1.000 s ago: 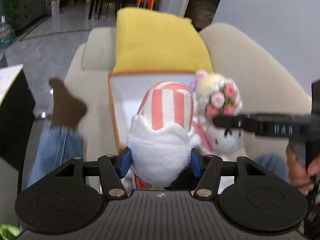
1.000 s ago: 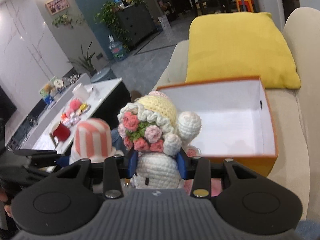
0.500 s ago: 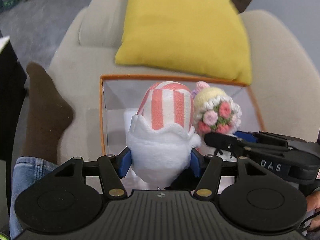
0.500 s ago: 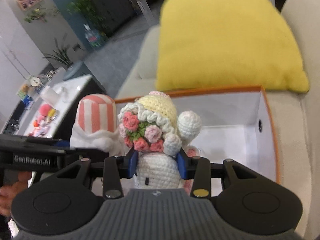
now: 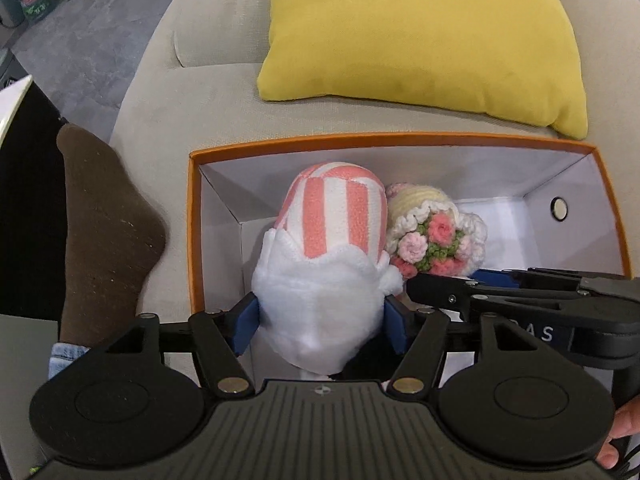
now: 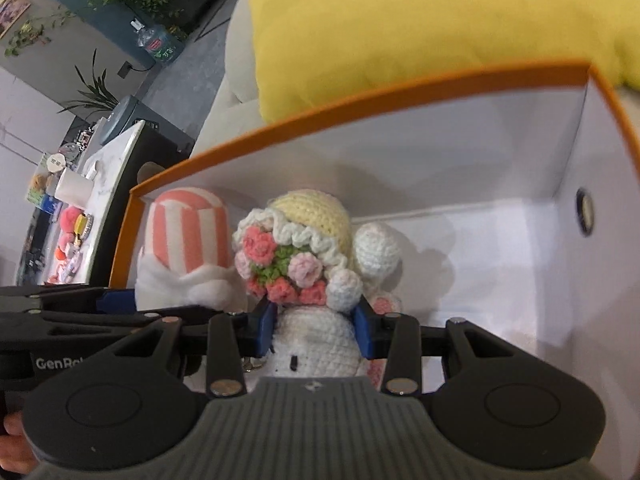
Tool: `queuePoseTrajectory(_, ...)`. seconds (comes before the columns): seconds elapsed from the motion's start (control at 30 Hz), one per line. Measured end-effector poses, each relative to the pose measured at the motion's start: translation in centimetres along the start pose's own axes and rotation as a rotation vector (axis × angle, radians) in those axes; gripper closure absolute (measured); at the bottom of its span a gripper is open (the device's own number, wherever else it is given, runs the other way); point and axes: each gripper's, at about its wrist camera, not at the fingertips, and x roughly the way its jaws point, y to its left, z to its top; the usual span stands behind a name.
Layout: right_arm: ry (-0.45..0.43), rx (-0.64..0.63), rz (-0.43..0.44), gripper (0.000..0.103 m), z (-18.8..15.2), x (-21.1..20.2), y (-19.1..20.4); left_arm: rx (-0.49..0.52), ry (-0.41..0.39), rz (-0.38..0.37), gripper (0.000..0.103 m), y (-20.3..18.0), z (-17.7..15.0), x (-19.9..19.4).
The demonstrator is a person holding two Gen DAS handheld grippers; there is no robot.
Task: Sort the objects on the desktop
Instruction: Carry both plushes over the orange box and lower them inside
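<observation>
An orange box [image 5: 400, 138] with white inside lies open on the sofa. My left gripper [image 5: 320, 316] holds a plush toy [image 5: 336, 212] with a pink-and-white striped top and a white body. Its jaws are opening, but the blue pads still touch the toy's sides. The toy hangs low inside the box at its left end. My right gripper [image 6: 316, 322] is shut on a crocheted white doll [image 6: 304, 240] wearing a yellow bonnet and pink flowers. The doll is down in the box, right beside the striped toy [image 6: 188, 228].
A yellow cushion [image 5: 420, 32] lies just behind the box on the beige sofa [image 5: 200, 20]. A person's foot in a brown sock [image 5: 108, 220] rests left of the box. A white table [image 6: 116, 160] with several small items stands further left.
Both grippers have come forward and down with their toys, from in front of the box to inside it. The left jaws stand slightly wider.
</observation>
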Motion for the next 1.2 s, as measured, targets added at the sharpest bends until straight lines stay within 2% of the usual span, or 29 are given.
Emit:
queuePoseTrajectory(0.17,0.015,0.013,0.008,0.059,0.2,0.8,-0.4,0.007,-0.003,0.014,0.028,-0.2,0.0,-0.1)
queuePoseTrajectory(0.4,0.021,-0.033,-0.020,0.055,0.1,0.9,0.5,0.027,-0.030,0.018,0.026,-0.2,0.0,-0.6)
queuePoseTrajectory(0.47,0.019,-0.038,-0.022,0.055,0.1,0.8,0.3,0.024,-0.039,-0.004,0.026,0.0,-0.1,-1.0)
queuePoseTrajectory(0.53,0.019,-0.043,-0.033,0.055,0.1,0.5,0.3,0.024,-0.076,-0.034,0.027,0.4,-0.5,-2.1)
queuePoseTrajectory(0.6,0.011,-0.046,-0.041,0.050,-0.1,-0.2,0.2,0.027,-0.132,-0.055,0.027,1.0,-1.2,-3.5)
queuePoseTrajectory(0.67,-0.001,-0.052,-0.050,0.048,0.0,-0.9,0.1,0.027,-0.175,-0.040,0.027,1.6,-1.9,-4.7)
queuePoseTrajectory(0.73,-0.014,-0.052,-0.055,0.050,-0.1,-1.3,0.1,0.021,-0.201,-0.028,0.031,2.4,-2.5,-5.7)
queuePoseTrajectory(0.77,-0.016,-0.050,-0.053,0.055,-0.1,-1.4,0.1,0.016,-0.203,-0.017,0.034,2.8,-2.8,-5.9)
queuePoseTrajectory(0.8,-0.018,-0.047,-0.050,0.056,-0.1,-1.4,0.0,0.008,-0.200,-0.010,0.041,3.3,-3.0,-6.0)
queuePoseTrajectory(0.87,-0.019,-0.044,-0.044,0.058,-0.1,-1.1,0.1,-0.006,-0.187,-0.014,0.048,4.1,-3.4,-5.8)
queuePoseTrajectory(0.93,-0.017,-0.028,-0.028,0.058,-0.1,-0.6,0.4,-0.017,-0.162,-0.023,0.062,4.7,-3.7,-5.2)
queuePoseTrajectory(1.13,-0.027,-0.022,0.014,0.059,-0.4,-0.3,0.5,-0.034,-0.102,-0.110,0.071,5.5,-4.2,-2.9)
queuePoseTrajectory(1.2,-0.019,-0.025,0.012,0.059,-0.3,0.1,0.5,-0.023,-0.110,-0.096,0.072,5.2,-4.3,-2.8)
